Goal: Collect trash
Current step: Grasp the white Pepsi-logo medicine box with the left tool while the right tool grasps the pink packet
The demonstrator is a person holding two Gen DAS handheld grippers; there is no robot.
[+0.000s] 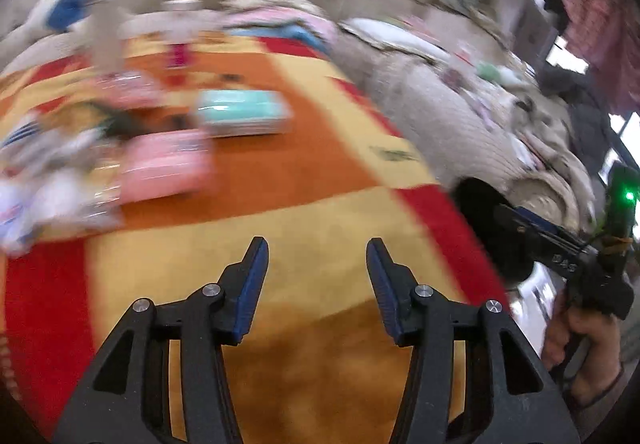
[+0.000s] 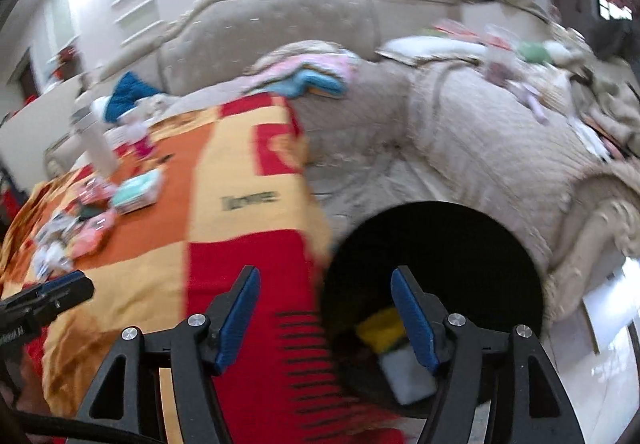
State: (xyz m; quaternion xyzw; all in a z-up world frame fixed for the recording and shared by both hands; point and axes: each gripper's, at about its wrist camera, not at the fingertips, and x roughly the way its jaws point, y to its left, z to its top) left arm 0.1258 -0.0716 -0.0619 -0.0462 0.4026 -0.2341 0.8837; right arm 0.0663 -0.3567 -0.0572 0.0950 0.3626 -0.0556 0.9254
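Both views are motion-blurred. My left gripper [image 1: 316, 256] is open and empty above a red, yellow and orange blanket [image 1: 280, 228]. Trash lies at the blanket's far left: a teal packet [image 1: 244, 117], a pink packet [image 1: 168, 163] and crumpled white wrappers [image 1: 44, 187]. My right gripper [image 2: 326, 284] is open and empty over the rim of a black round bin [image 2: 436, 244] beside the bed. Inside the bin lie a yellow item [image 2: 380, 328] and a white item [image 2: 404, 376]. The bin [image 1: 480, 211] and the right gripper's body [image 1: 580, 264] show at the right of the left wrist view.
A beige quilt [image 2: 480, 147] covers the right of the bed, with clothes and small items on it. Folded pink and blue cloths [image 2: 316, 75] lie by the padded headboard [image 2: 272, 23]. A white upright bottle [image 2: 98, 147] stands near the trash. Pale floor [image 2: 600, 344] shows at right.
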